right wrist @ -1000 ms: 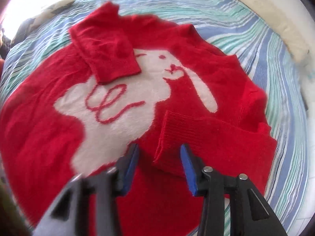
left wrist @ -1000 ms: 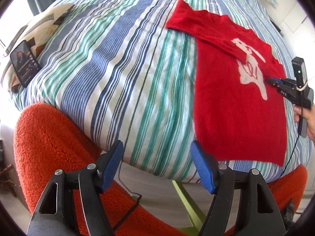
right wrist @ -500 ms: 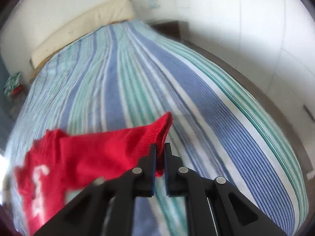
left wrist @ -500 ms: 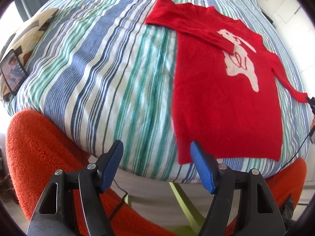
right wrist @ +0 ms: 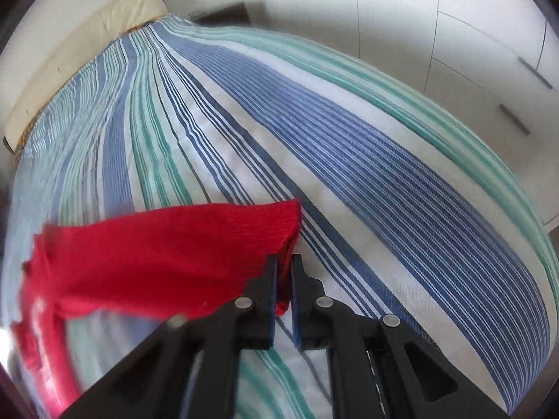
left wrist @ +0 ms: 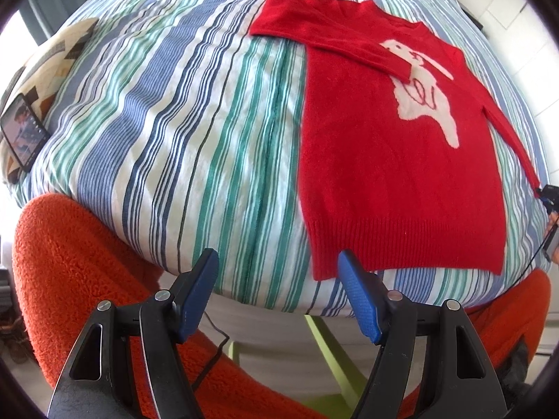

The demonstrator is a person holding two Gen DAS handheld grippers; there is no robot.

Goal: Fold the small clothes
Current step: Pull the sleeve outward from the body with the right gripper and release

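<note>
Pinching the sleeve cuff tight in my right gripper, I had that sleeve stretched out sideways off the red sweater, while my left gripper hung wide and empty over the near bed edge. The sweater lay flat on the striped bedspread, far sleeve crossed over its chest; I judged the folding barely begun. No writing was readable.

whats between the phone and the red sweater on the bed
Only bare striped bedspread, seen in the left wrist view. Nothing sits between the phone and the sweater.
</note>
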